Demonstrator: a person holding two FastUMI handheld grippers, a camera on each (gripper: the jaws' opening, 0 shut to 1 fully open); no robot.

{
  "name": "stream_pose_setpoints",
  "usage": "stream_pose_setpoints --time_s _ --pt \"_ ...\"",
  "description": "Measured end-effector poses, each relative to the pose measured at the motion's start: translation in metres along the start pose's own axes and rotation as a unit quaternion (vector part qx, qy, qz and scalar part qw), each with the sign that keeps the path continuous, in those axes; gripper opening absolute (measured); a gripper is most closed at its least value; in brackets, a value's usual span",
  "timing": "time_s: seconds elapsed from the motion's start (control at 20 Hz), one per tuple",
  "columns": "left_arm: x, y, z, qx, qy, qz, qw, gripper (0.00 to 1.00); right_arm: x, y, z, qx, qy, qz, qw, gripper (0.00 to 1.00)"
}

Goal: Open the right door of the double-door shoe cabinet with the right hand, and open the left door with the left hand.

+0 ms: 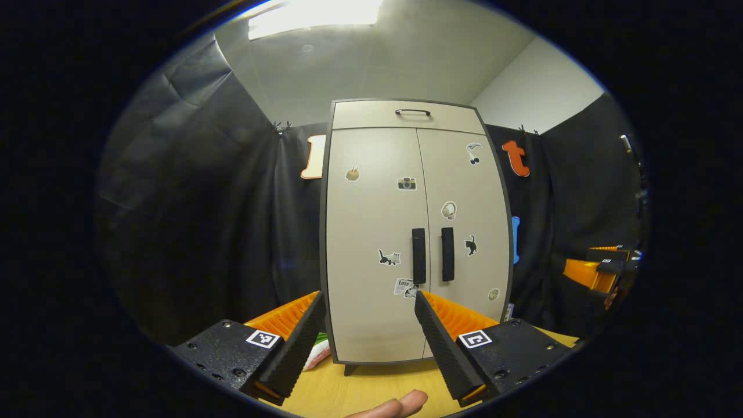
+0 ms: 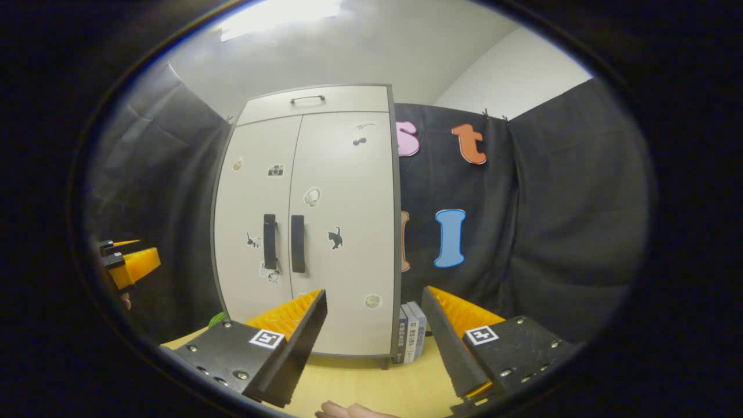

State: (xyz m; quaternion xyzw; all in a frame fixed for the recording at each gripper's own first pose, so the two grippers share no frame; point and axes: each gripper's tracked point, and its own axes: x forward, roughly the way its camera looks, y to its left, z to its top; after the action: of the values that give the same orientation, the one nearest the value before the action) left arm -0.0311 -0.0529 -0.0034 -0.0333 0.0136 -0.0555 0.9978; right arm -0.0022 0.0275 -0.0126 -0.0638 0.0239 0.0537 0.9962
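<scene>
While both doors stay shut, the shoe cabinet [image 1: 415,232] stands on the surface [image 1: 371,389], with the left gripper [image 1: 367,302] and right gripper [image 2: 374,299] spread wide before it.

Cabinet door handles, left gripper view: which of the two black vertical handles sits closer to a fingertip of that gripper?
The left door's black handle: its lower end nearly meets the left gripper's fingertip, while the right door's black handle stands clear.

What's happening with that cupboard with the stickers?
A person holds a gripper in each hand in front of the shoe cabinet. Both doors are shut. The left gripper and right gripper have their jaws open and hold nothing; neither touches the left handle or right handle yet.
</scene>
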Motion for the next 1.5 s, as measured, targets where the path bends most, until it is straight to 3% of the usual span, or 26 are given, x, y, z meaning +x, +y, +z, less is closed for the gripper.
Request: stream_pose_setpoints --time_s 0.25,0.5,0.65,1.0,1.1,1.3,1.35,1.5 --pt "-0.009 -0.001 -0.001 0.006 -0.005 -0.011 1.0 0.92 0.032 0.013 -0.007 0.0 0.01 0.02 1.0 0.98" --pt "-0.008 0.007 -0.004 -0.009 -0.006 -0.012 1.0 0.96 0.093 0.039 -0.011 0.007 0.031 0.053 0.998 0.98" --pt "-0.008 0.013 -0.01 -0.018 -0.001 -0.015 1.0 0.92 0.131 0.061 -0.012 0.036 0.045 0.081 0.995 0.98" --pt "-0.007 0.051 -0.019 -0.011 0.001 0.006 1.0 0.96 0.188 0.108 0.002 0.047 0.037 0.106 0.993 0.98" --pt "-0.009 0.059 -0.023 -0.011 0.003 0.007 1.0 0.96 0.199 0.125 0.007 0.041 0.031 0.11 0.993 0.94" --pt "-0.018 0.068 -0.031 -0.014 0.012 -0.005 1.0 0.96 0.213 0.158 0.012 0.018 0.025 0.116 0.993 0.98" --pt "-0.021 0.072 -0.03 -0.012 0.01 -0.005 1.0 0.96 0.217 0.163 0.011 0.007 0.023 0.109 0.994 0.94" --pt "-0.027 0.084 -0.028 -0.01 0.002 -0.001 1.0 0.96 0.231 0.17 0.004 -0.02 0.03 0.076 0.996 0.98"
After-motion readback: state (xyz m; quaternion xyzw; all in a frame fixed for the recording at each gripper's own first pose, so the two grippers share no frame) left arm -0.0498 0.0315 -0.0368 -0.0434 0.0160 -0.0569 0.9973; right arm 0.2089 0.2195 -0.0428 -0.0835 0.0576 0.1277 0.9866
